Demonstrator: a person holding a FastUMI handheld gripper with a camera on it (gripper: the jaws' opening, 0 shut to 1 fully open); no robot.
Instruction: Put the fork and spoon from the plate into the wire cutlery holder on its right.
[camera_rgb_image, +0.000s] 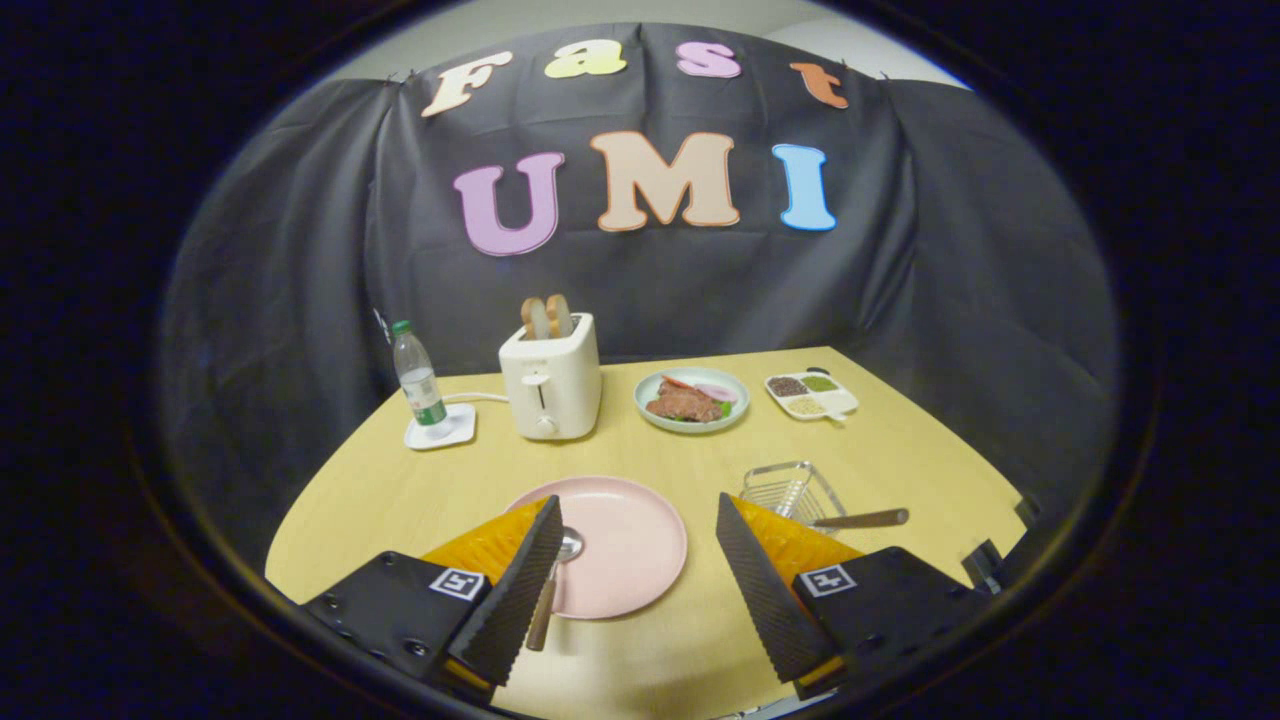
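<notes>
At lower left, the spoon (556, 580) lies on the pink plate (625, 545), its handle over the near rim beside the left finger. The claw (640, 570) is released, fingers wide apart. Right of centre, the wire cutlery holder (790, 490) holds a wooden-handled utensil (860, 519).

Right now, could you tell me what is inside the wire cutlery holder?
One utensil lies in the wire cutlery holder, its wooden handle sticking out. Its head is hidden by the open gripper.
</notes>
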